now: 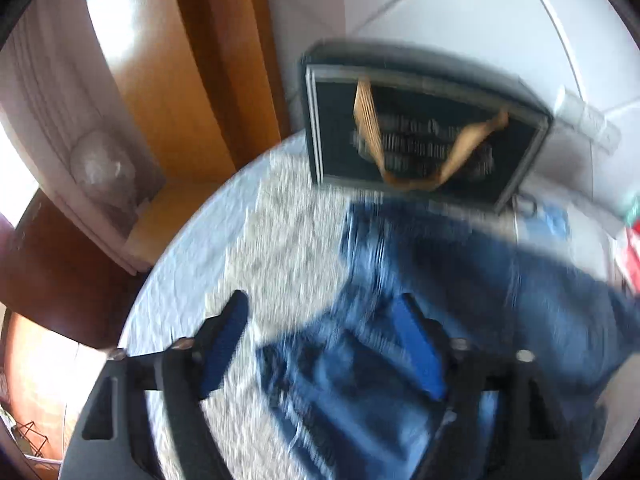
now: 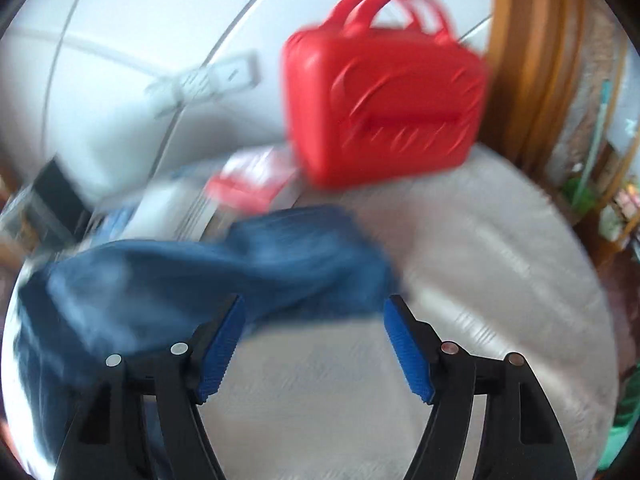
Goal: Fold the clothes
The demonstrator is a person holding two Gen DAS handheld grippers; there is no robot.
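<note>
Two grippers show, each with black arms and ribbed blue pads, and both stand with their jaws spread wide and nothing between them. The left gripper [image 1: 324,316] hangs over the blue jeans [image 1: 440,280], its left pad over bare tablecloth and its right pad over the denim; blur hides whether that pad touches the cloth. The right gripper [image 2: 316,320] hovers just short of the near edge of the same jeans [image 2: 208,264], whose bunched, rounded fold lies ahead and to the left of its pads, with open tablecloth under and to the right of the jaws. The jeans are mid-blue denim, crumpled and partly doubled over, lying across the middle of a round table [image 1: 192,264] covered in a pale, nubbly, woven-looking cloth. The table's curved edge runs close on the left in the left wrist view, with a wooden door and floor beyond it; in the right wrist view there is a broad bare stretch of cloth to the right. At the back edge stands a dark gift bag [image 1: 424,128] with tan ribbon handles, its printed lines of lettering too smeared to read. Further right stands a glossy red moulded plastic case [image 2: 384,96] with two loop handles, and beside it a red-and-white packet [image 2: 248,180], its print unreadable.
</note>
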